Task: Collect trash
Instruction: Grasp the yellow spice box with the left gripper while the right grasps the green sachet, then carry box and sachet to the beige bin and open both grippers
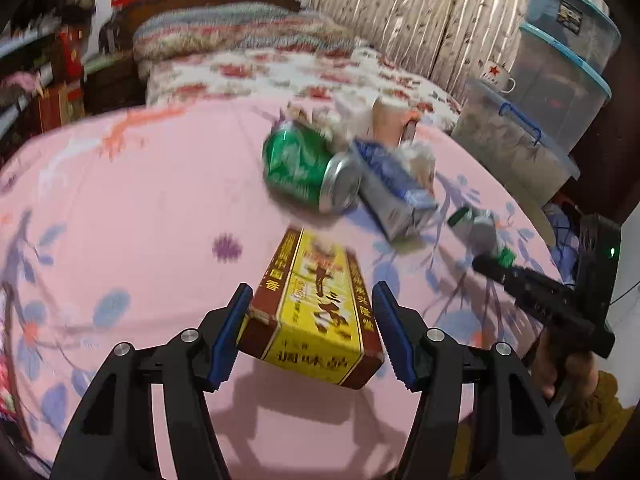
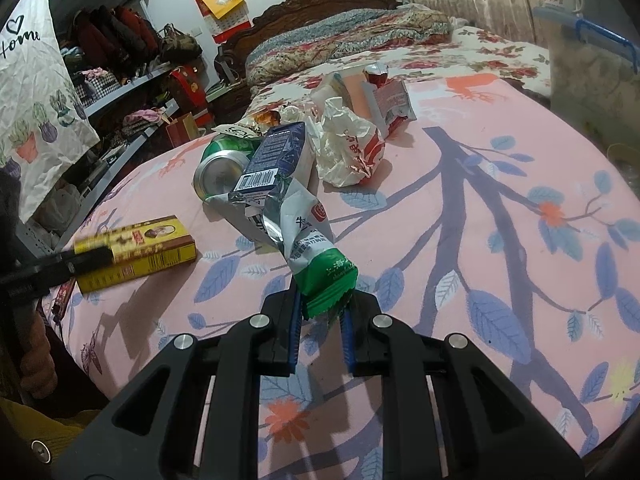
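Observation:
A yellow and brown box [image 1: 316,308] lies on the pink floral table cover [image 1: 140,200]. My left gripper [image 1: 314,330] is open, one blue pad on each side of the box's near end, not clamped. The box also shows in the right wrist view [image 2: 136,252]. My right gripper [image 2: 320,316] is shut on the green end of a silver and green wrapper [image 2: 308,236], seen from the left wrist view too [image 1: 480,232]. A crushed green can [image 1: 308,168] and a blue carton [image 1: 392,188] lie behind.
A crumpled white and red paper bag [image 2: 348,148] and more packets [image 2: 384,100] lie further back. Stacked clear storage bins [image 1: 560,80] with a white mug [image 1: 498,74] stand at the right. A bed [image 2: 360,40] and cluttered shelves [image 2: 120,80] lie beyond the table.

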`<action>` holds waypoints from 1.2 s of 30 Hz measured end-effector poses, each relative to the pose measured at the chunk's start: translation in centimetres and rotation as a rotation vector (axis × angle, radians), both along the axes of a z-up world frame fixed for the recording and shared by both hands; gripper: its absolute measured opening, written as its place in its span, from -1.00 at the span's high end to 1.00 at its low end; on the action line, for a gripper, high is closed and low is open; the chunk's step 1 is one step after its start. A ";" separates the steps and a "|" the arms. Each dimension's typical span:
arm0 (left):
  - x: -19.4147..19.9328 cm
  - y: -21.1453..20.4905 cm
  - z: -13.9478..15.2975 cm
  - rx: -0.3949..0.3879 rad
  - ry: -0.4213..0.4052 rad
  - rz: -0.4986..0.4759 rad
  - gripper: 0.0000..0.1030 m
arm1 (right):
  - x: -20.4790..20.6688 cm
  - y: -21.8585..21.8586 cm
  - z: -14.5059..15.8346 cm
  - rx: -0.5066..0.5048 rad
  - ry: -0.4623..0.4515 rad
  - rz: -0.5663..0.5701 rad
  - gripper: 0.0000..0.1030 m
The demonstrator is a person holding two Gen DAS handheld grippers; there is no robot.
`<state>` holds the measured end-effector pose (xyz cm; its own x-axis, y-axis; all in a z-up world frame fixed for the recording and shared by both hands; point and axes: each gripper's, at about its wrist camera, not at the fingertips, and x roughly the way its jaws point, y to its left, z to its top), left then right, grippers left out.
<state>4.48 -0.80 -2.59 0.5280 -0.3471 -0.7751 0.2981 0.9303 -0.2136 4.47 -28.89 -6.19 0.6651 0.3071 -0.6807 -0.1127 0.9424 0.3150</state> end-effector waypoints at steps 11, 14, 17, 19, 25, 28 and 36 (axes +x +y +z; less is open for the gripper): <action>0.4 0.4 -3.1 0.071 0.068 0.024 -0.33 | 0.1 0.5 0.1 -0.002 0.004 0.009 0.63; 0.0 -0.6 -3.3 0.123 0.058 -0.015 -0.48 | 0.1 0.3 0.0 0.006 0.006 0.004 0.63; -0.3 -1.4 -4.4 0.224 0.045 -0.019 -0.23 | 0.2 0.0 -0.3 0.036 0.015 0.006 0.63; -0.5 -1.7 -4.3 0.248 0.034 -0.035 -0.18 | 0.3 -0.3 -0.4 0.057 0.018 0.003 0.63; -0.5 -2.9 -0.1 0.018 0.033 -0.126 -0.16 | 0.0 -2.9 -0.1 0.112 -0.011 -0.045 0.63; 0.2 -5.9 2.6 -0.038 -0.006 -0.213 -0.16 | -0.3 -5.6 0.1 0.134 -0.039 -0.099 0.63; 4.7 -23.5 5.3 -0.039 -0.044 -0.529 -0.17 | -2.5 -17.6 0.5 0.158 -0.094 -0.402 0.63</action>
<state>9.21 -24.30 2.76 0.3045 -0.6033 -0.7371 0.7341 0.6417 -0.2220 2.01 -46.54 -5.70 0.8095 0.1068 -0.5773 0.2181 0.8583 0.4645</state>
